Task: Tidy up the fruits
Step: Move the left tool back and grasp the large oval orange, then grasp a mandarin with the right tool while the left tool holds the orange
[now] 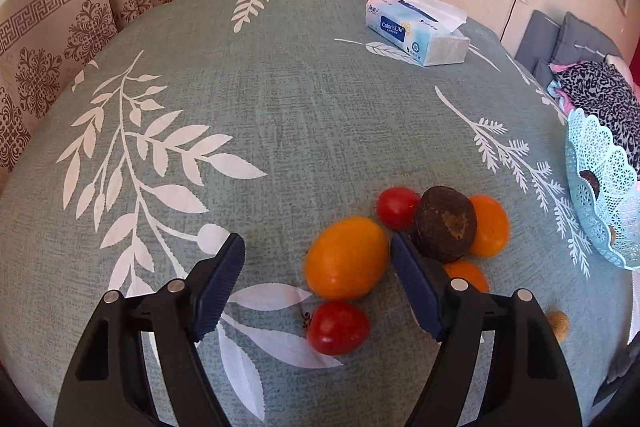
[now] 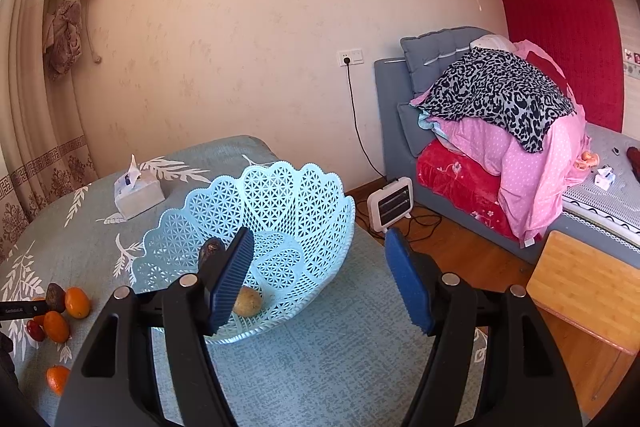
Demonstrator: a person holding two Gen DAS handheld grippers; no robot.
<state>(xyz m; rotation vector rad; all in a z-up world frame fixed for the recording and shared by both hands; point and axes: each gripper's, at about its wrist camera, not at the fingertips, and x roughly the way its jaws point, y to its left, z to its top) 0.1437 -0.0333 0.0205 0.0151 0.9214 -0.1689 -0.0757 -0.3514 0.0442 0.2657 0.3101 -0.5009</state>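
- Left gripper [image 1: 318, 259]: jaws apart, nothing pressed between them. The large orange fruit [image 1: 346, 258] sits in the gap, close to the right-hand pad; no contact visible.
- Judged step: pick that fruit. Centre the pads on its widest part and close gently; the skin looks smooth and may slip.
- Risk: the dark brown fruit [image 1: 445, 223] lies just behind the right-hand pad and may get nudged.
- Cluster on the bench [image 1: 280, 107]: two small red fruits [image 1: 338, 327], glossy; more orange ones behind the brown one.
- Right gripper [image 2: 320, 279]: jaws apart and empty, above the near rim of the basket [image 2: 304, 195].
- Basket: pale blue lattice, holding a tan fruit [image 2: 248, 301] and a dark one.
- Farther back: tissue box [image 1: 416, 31].
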